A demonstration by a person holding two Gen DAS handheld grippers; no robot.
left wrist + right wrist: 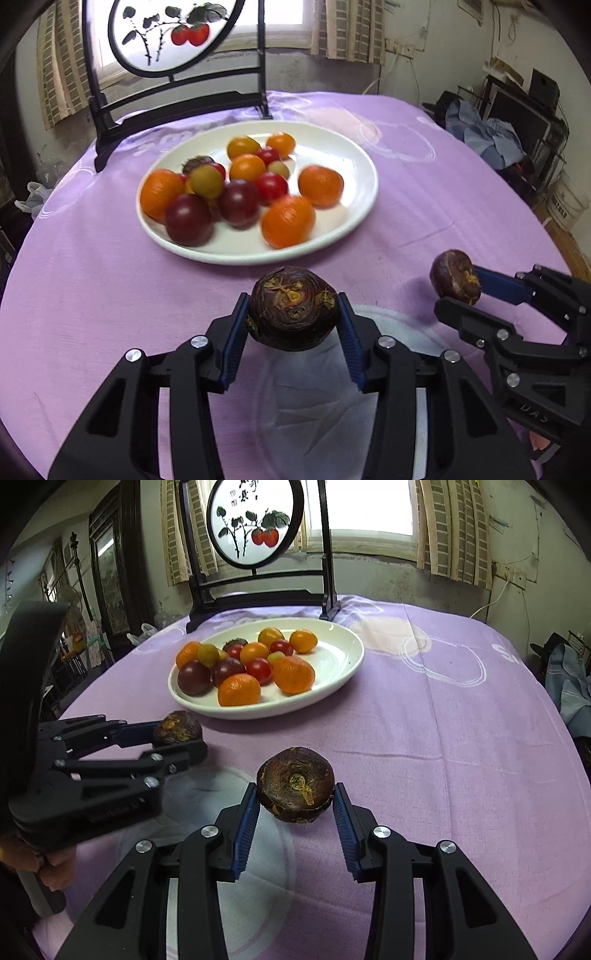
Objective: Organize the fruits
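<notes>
Both tongs, left (293, 314) and right (295, 797), each clamp a dark water chestnut (293, 308) above the purple tablecloth (110, 280).

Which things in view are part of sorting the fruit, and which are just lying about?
Job:
- left gripper with its water chestnut
- right gripper with its water chestnut
- white plate of fruit

Lying about:
- painted screen
- purple cloth

A white plate (354, 221) sits on the purple cloth, full of orange, red and dark purple round fruits. Two dark brown, bumpy water chestnuts (293, 308) (295, 784) are up off the cloth, near the plate
</notes>
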